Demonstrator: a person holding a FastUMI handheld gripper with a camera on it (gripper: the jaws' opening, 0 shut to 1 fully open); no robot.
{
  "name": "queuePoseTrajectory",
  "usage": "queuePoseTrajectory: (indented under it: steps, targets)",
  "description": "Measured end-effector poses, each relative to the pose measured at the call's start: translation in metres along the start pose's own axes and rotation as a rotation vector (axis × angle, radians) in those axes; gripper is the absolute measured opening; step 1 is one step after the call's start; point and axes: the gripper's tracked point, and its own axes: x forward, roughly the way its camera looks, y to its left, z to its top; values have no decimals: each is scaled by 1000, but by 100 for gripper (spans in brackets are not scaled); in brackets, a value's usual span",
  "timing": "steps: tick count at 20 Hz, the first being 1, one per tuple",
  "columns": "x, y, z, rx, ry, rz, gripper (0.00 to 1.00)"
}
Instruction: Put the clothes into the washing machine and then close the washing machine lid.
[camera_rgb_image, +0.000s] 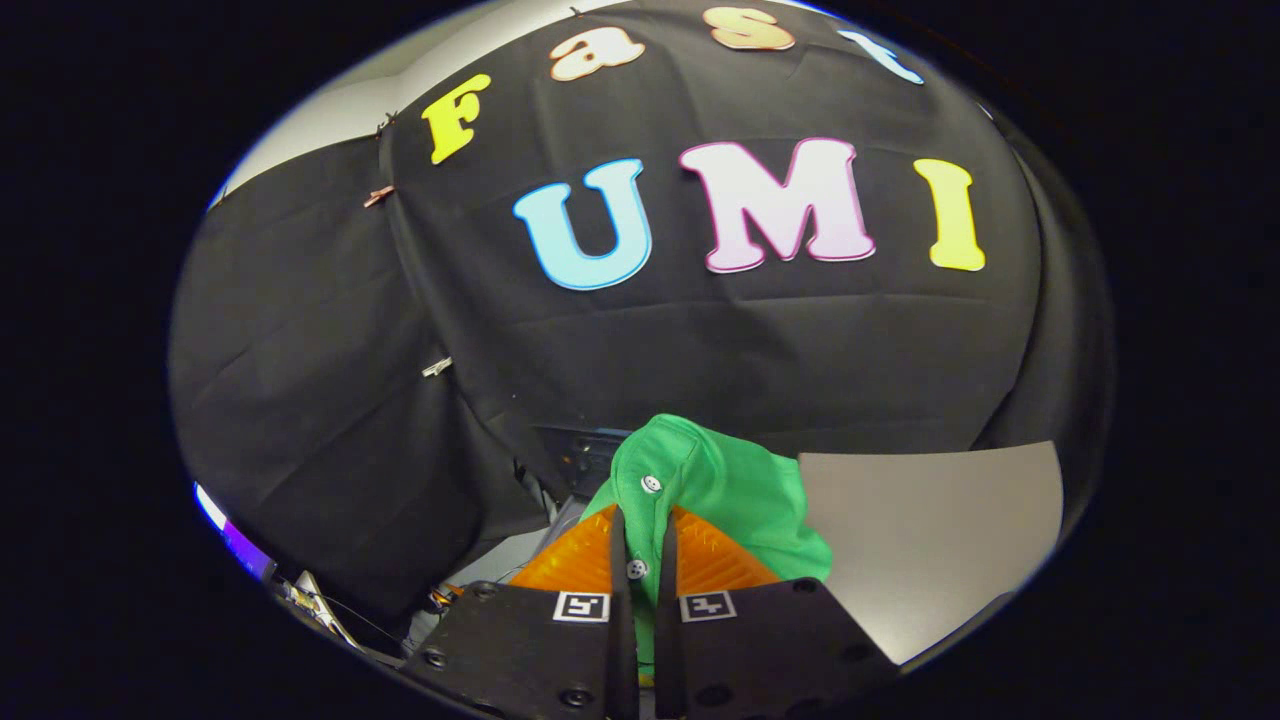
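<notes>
Cloth, bright green with small white buttons: the garment (735, 490) is bunched and rumpled. My gripper (640, 535) pinches it, both fingers pressed close on a buttoned strip, the bulk rising toward twelve and one o'clock. Its lower part hides behind my fingers; a grey panel (940, 540) sits at three o'clock.

tongs (640, 540) clamped on green shirt (735, 490), wall cloth (700, 350) beyond
</notes>
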Motion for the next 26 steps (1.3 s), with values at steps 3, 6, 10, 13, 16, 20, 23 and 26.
queuePoseTrajectory:
  steps: [3,6,10,13,16,20,23,26]
  targets:
    - [39,32,-29,-8,39,32,11]
    - [80,48,-58,-2,65,45,11]
    - [142,40,-113,-17,122,4,11]
    - [188,19,-155,-9,150,-53,11]
    - [219,4,-197,29,188,-91,11]
    - [245,-13,-228,71,181,-134,11]
    - [256,-22,-241,50,183,-167,11]
    - [260,-33,-253,46,185,-230,11]
